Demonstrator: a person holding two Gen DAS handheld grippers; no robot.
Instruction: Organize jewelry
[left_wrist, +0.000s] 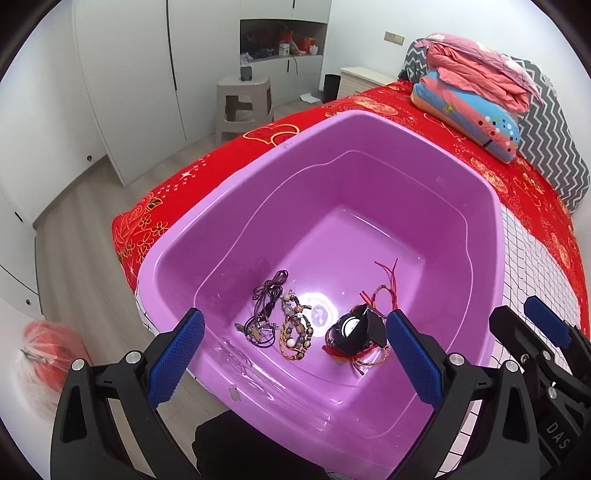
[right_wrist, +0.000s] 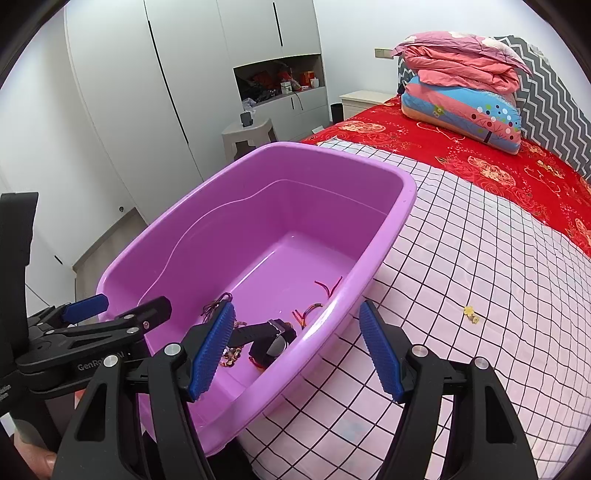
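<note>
Basin (left_wrist: 480, 236) holding tangled jewelry (left_wrist: 291, 325), watch (right_wrist: 273, 338) partly hidden, both tools released

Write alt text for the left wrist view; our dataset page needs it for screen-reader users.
A purple plastic tub on a bed holds jewelry: a dark cord necklace, beaded bracelets, a black watch and red string bracelets. The open left claw hovers over the near rim; the right claw shows at right.
</note>
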